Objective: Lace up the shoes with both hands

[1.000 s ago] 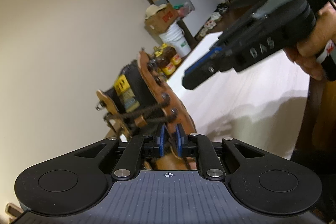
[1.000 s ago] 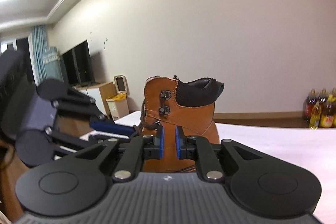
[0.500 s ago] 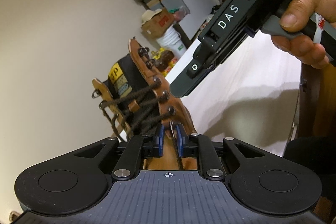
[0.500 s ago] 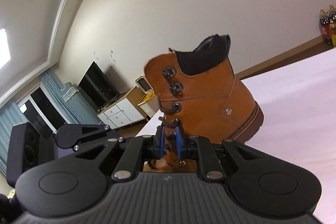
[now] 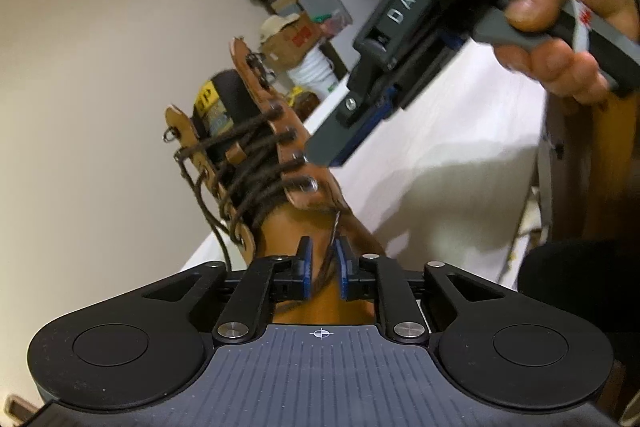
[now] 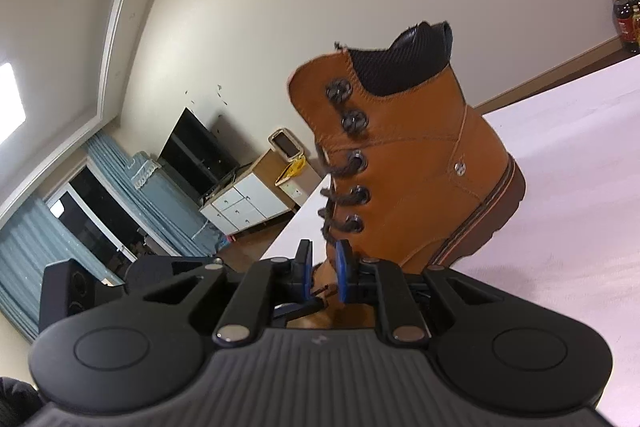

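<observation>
A tan leather boot [image 6: 420,167] with a black collar stands on the white table [image 6: 560,187], tilted in this view. Its dark brown lace [image 5: 256,163] crosses between the eyelet flaps. My left gripper [image 5: 323,267] hovers over the boot's toe [image 5: 280,231], and a loose lace strand [image 5: 330,255] runs through the gap without being pinched. A hand [image 5: 560,27] holds my right gripper [image 5: 324,157], whose tip is beside the right eyelet flap. In the right wrist view, the right gripper [image 6: 323,267] sits just below the lowest eyelets with its jaws opening. No pad presses anything.
The left gripper's body [image 6: 80,291] fills the lower left of the right wrist view. Off the table lie a cardboard box [image 5: 292,39], a white bucket [image 5: 316,71], bottles [image 6: 624,15], a TV [image 6: 200,147] and a white cabinet [image 6: 248,203].
Both grippers have sunk closer to the boot's front. The right gripper has rolled, so its view tilts. A lace strand now runs between the left pads.
</observation>
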